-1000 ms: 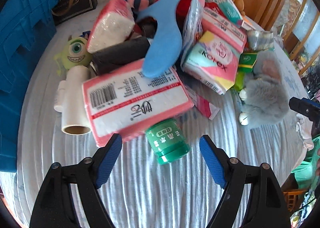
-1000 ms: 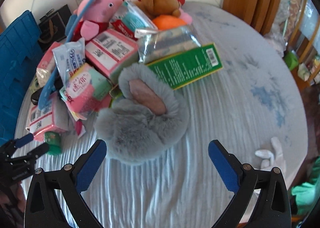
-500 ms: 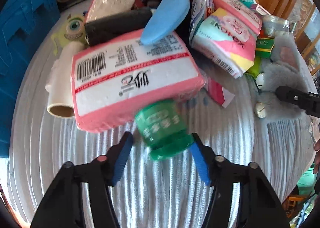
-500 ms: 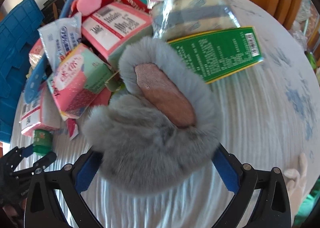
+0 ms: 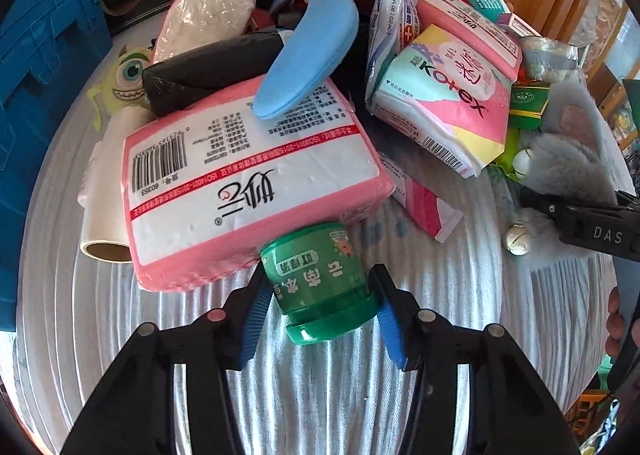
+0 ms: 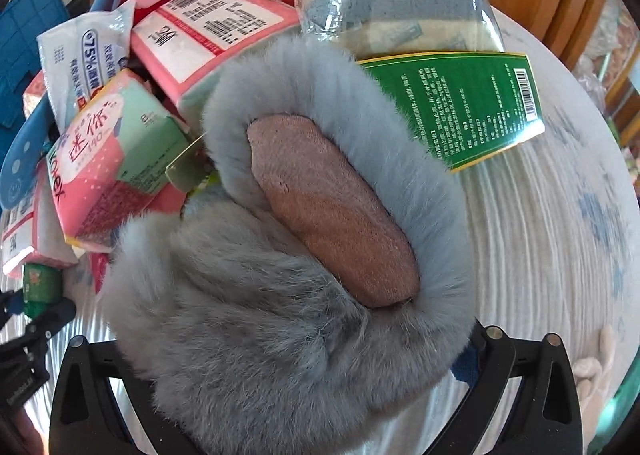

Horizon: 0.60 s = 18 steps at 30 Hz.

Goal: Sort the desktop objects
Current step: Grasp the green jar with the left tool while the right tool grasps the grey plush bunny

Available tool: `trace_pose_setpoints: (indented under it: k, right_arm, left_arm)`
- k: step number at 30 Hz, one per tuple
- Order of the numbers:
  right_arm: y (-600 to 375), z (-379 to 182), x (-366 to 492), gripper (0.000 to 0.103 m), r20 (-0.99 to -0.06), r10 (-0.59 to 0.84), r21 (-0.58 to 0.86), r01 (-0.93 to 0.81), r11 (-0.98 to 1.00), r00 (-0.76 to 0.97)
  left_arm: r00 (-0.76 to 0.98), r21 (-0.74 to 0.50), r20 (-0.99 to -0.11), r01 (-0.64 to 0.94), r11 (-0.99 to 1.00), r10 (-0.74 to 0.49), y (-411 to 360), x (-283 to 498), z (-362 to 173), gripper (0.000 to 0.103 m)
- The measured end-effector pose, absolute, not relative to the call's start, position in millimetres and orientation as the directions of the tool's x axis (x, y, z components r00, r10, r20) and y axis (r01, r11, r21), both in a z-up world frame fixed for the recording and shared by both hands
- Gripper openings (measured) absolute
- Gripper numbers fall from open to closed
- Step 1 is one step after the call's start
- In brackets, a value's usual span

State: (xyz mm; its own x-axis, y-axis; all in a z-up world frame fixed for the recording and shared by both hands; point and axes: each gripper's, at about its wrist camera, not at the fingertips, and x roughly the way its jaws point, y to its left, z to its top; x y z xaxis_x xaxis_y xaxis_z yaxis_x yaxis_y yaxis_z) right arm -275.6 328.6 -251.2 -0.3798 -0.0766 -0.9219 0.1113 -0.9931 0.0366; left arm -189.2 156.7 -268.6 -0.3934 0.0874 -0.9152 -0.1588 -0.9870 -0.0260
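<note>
A: Left tongs (image 5: 322, 313)?
B: Closed in on the green jar (image 5: 320, 279), blue pads (image 5: 254, 319) pressing both sides near the lid. Jar lying on its side on the striped tablecloth (image 5: 360, 395), lid toward the camera, far end touching the big pink tissue pack (image 5: 248, 183).

A: And around the jar?
B: Blue shoehorn (image 5: 316, 39) lying across the top of the pink pack. Black roll (image 5: 208, 71) behind it, white roll (image 5: 104, 199) at its left edge, green one-eyed toy (image 5: 124, 75) beyond. Pink-and-yellow pad packet (image 5: 444, 111) well to the right.

A: Right tongs (image 6: 304, 375)?
B: Mostly buried under the grey fur toy (image 6: 280, 295). Only a sliver of blue pad (image 6: 464, 365) showing at the right, against the fur; left pad hidden. Cannot tell whether gripping or merely set around it.

A: Where does the fur toy sit?
B: On the cloth at the edge of the heap, pinkish-brown ear lining (image 6: 332, 211) facing up, one ear overlapping the green box (image 6: 460, 103). Clear-wrapped bundle (image 6: 396, 7) just behind that box.
</note>
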Motion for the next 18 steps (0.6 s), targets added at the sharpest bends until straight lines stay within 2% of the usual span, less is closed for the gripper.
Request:
trace_pose_setpoints:
  k: [2,9,14,18]
  right_arm:
    - [327.6,-250.0,-271.5,0.087,-0.917,-0.069,0.023,0.122,-0.992,-0.393]
    - [340.6,-247.2,-249.6,0.061,-0.908,-0.117,0.072,0.126,-0.989,-0.402]
    - [355.1,-233.6,-229.2,0.031,-0.888,-0.167,0.126,0.121,-0.985,-0.429]
    - [363.7,-219.1,-216.6,0.02,-0.86,-0.202,0.159,0.129,-0.979,-0.469]
  left_arm:
    - [-0.396,-0.034,-0.913,-0.162,-0.986,0.096,156.5,-185.7,-267.9,0.048]
    - [-0.407,-0.062,-0.902,-0.206,-0.977,0.143,163.2,-164.5,-256.1,0.046]
    - [-0.485,-0.046,-0.857,-0.267,-0.963,0.175,178.0,-143.1,-227.9,0.046]
    - [-0.543,-0.027,-0.821,-0.271,-0.962,0.176,189.7,-150.5,-209.2,0.046]
